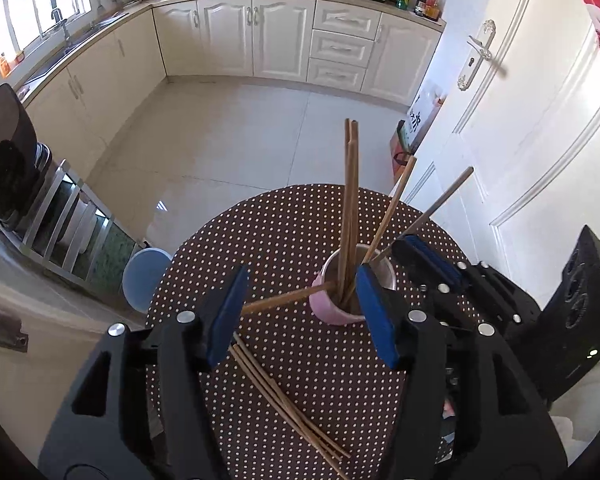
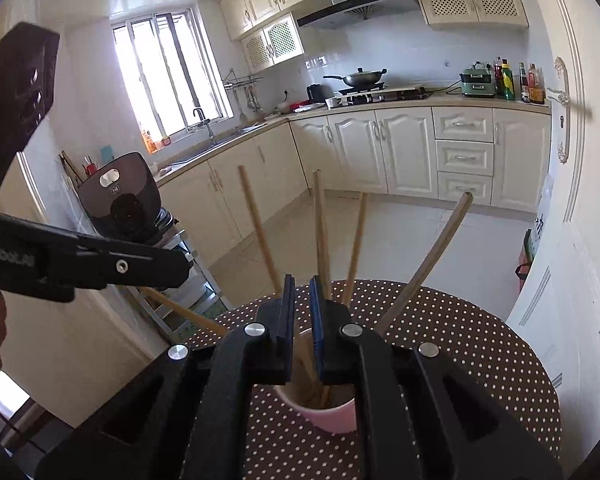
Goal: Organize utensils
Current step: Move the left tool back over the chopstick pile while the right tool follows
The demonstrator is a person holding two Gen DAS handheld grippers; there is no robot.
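Chopstick sorting was mid-way: several chopsticks already stood in the pink cup (image 1: 336, 304) on the polka-dot table (image 1: 300, 216), and a loose bundle (image 1: 284, 400) lay flat at the cup's 7 o'clock. The left claw (image 1: 300, 316) was spread wide and empty above them. The right claw (image 2: 300, 328) hung over the cup, nearly pressed together; I couldn't tell whether it pinched anything. Next up, I'd guess, was grabbing the loose bundle.
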